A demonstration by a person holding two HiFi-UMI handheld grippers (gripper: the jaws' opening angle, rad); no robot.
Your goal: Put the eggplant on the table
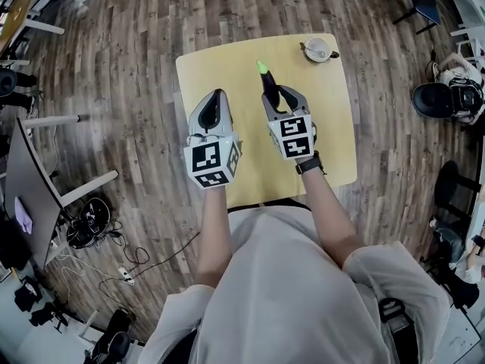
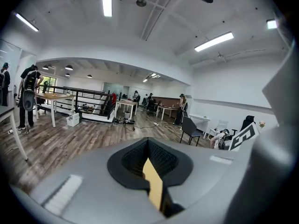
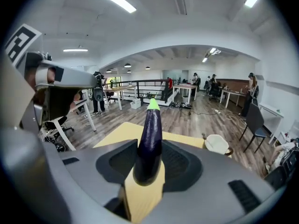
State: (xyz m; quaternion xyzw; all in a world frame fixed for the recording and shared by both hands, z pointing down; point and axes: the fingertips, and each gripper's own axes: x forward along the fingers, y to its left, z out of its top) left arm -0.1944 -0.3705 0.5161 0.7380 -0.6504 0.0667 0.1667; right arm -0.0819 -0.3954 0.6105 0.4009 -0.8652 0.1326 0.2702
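Observation:
A dark purple eggplant (image 1: 264, 79) with a green stem end sticks out forward from my right gripper (image 1: 276, 94), whose jaws are shut on its thick end. It hangs above the middle of the yellow table (image 1: 216, 65). In the right gripper view the eggplant (image 3: 150, 134) stands upright between the dark pads (image 3: 180, 160), with the table (image 3: 117, 133) beyond it. My left gripper (image 1: 220, 95) hovers over the table's left half, beside the right one. Its jaws (image 2: 148, 146) meet at the tips with nothing held; only a sliver of yellow table shows through.
A white cup (image 1: 317, 49) with a handle sits at the table's far right corner, also in the right gripper view as a cup (image 3: 217, 143). Wooden floor surrounds the table. A grey desk (image 1: 26, 180) and cables (image 1: 114, 256) lie left; a seated person (image 1: 455, 82) is at right.

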